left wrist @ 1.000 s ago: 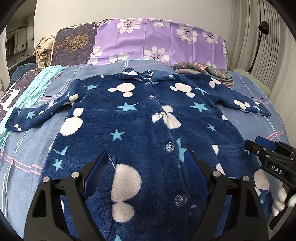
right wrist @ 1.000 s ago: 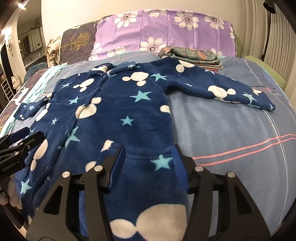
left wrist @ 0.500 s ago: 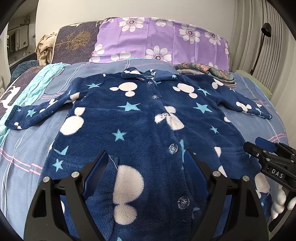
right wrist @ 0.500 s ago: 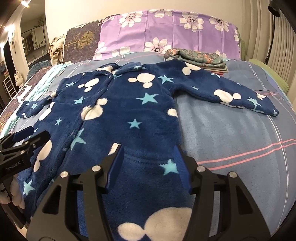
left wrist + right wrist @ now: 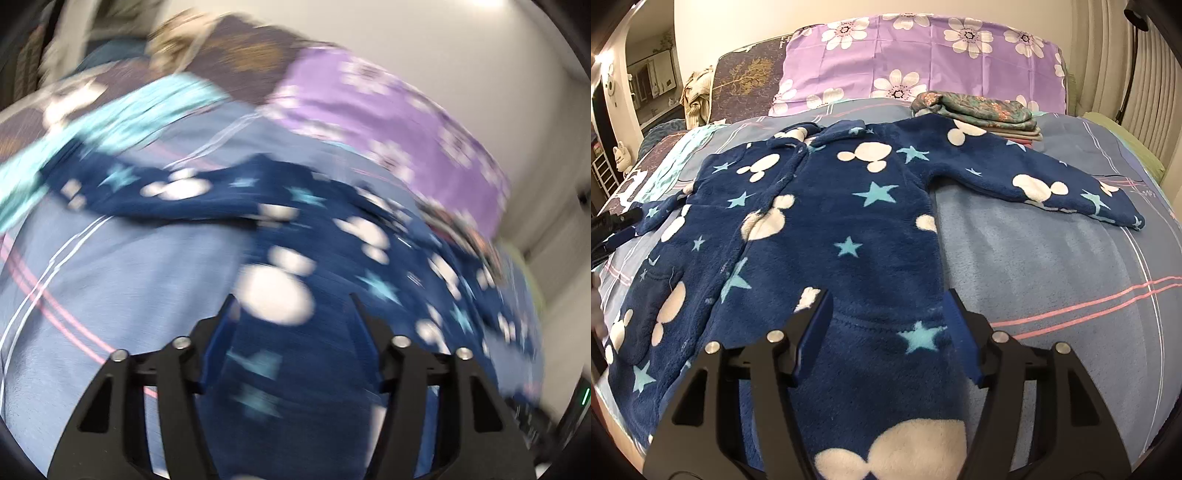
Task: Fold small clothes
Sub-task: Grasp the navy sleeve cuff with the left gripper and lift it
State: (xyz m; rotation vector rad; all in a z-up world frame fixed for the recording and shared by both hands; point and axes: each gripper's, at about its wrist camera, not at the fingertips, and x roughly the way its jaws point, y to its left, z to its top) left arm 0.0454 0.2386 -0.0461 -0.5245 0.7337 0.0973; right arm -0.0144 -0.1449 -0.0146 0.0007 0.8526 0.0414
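Left wrist view is motion-blurred and tilted: bare blue bedsheet (image 5: 110, 266) fills the left half as open room, the navy fleece jacket (image 5: 325, 258) runs centre to lower right, and the left claw (image 5: 291, 325), jaws just closing to a medium gap, has blurred fleece showing between them, contact unclear. Right wrist view is sharp: jacket (image 5: 820, 221) lies flat, sleeves spread, its left sleeve tip partly hidden at the left edge; a folded clothes stack (image 5: 979, 110) sits upper right by the purple flowered pillow (image 5: 923, 51). The right claw (image 5: 886, 325), jaws just opening, stands moderately wide over the jacket hem at bottom centre, gripping nothing, open sheet to its right.
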